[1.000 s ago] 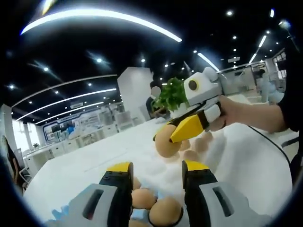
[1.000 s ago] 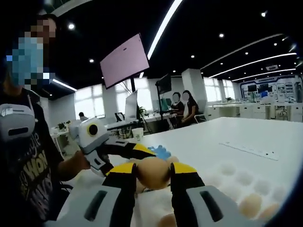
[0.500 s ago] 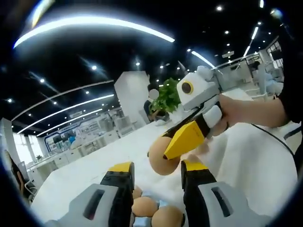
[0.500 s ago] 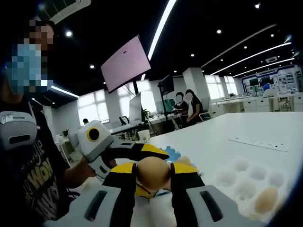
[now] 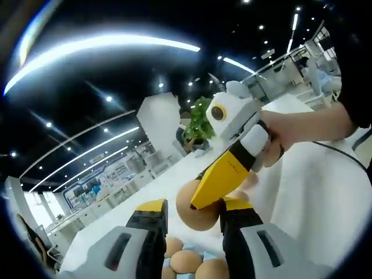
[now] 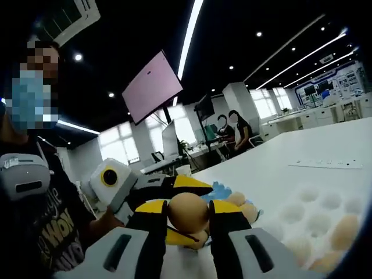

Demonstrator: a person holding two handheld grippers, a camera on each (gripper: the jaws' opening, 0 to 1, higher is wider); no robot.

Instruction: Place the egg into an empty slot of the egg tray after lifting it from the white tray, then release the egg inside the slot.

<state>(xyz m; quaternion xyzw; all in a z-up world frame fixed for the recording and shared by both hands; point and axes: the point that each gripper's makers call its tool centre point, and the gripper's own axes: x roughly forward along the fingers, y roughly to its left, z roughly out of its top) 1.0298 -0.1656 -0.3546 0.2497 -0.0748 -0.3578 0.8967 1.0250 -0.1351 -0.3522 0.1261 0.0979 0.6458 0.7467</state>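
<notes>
While the right gripper grips the egg above the blue egg tray, with the left gripper empty and open, loosening now risks a drop onto seated eggs

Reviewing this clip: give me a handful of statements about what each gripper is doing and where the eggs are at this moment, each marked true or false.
1. The right gripper is shut on an egg. True.
2. The left gripper grips an egg. False: its jaws stand open with nothing between them.
3. Several eggs lie below the left gripper. True.
4. The white tray has every hollow filled. False: several hollows are bare, with an egg at its right edge.
5. The held egg rests in a slot. False: it is up in the air between the jaws.
</notes>
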